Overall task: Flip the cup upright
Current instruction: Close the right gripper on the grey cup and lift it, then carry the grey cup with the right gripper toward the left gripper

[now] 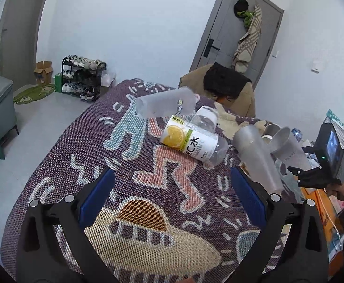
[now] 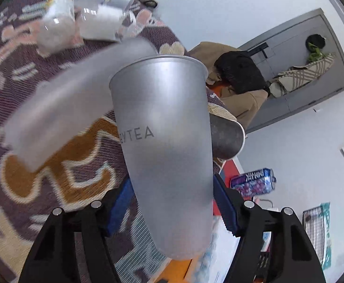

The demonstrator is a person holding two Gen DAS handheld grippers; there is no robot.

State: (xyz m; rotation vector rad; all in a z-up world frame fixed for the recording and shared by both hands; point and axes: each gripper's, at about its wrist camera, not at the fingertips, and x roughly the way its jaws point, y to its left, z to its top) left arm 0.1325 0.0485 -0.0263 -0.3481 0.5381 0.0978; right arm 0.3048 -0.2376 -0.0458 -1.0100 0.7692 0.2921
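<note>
right gripper (image 2: 172,208) clamps grey cup (image 2: 165,127), frame centre, lifted and tilted | left gripper (image 1: 172,198) spread, empty, lower frame above patterned cloth (image 1: 148,212) | progress: cup grasped, not yet set upright; placing remains

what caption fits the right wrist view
Right gripper holds a frosted cup tilted above the patterned cloth.

Patterned woven cloth (image 1: 129,188) spread over the surface

A lemon-labelled bottle (image 1: 190,139) and a frosted cup (image 1: 165,106) are seen lying on it.
</note>
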